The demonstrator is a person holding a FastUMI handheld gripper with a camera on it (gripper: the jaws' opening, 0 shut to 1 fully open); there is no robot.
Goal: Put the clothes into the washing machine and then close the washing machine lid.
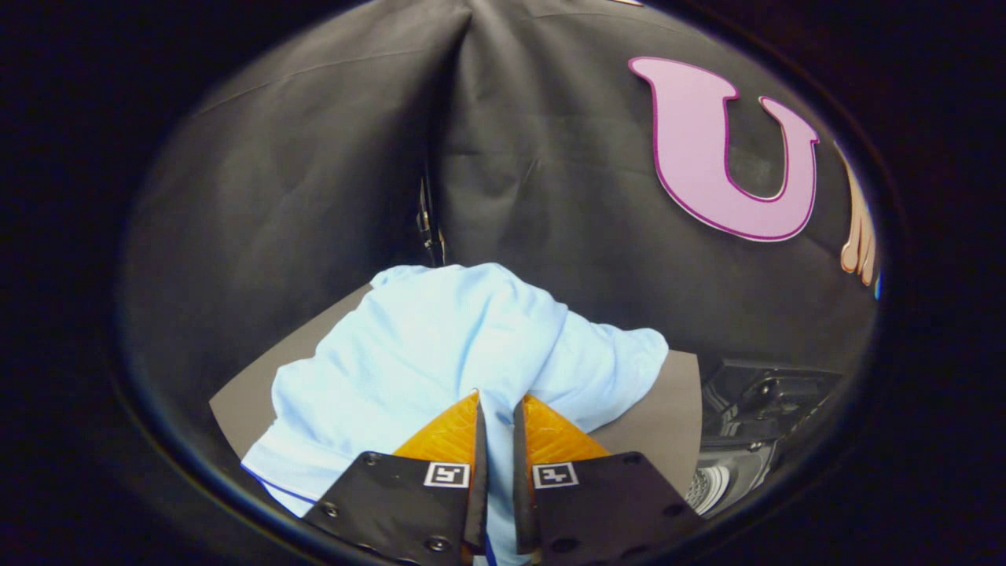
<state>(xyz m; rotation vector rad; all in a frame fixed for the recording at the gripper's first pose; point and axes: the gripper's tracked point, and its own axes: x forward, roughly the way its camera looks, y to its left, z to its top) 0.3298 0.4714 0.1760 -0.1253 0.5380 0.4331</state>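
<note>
- Gripper pinching a fold of the light blue shirt, its 2 fingers nearly together with cloth pressed between them.
- Shirt lying bunched on the grey table, spreading ahead of the fingers and beneath them.
- Washer sitting just beside the table, to the right of the fingers, its dark top and pale drum showing.

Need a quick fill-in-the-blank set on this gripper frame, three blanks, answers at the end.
1. The gripper has its fingers closed on a fold of the light ____ cloth garment.
2. The garment lies on a flat grey ____.
3. The dark washing machine stands to the board's ____.

Answers: blue; board; right
</note>
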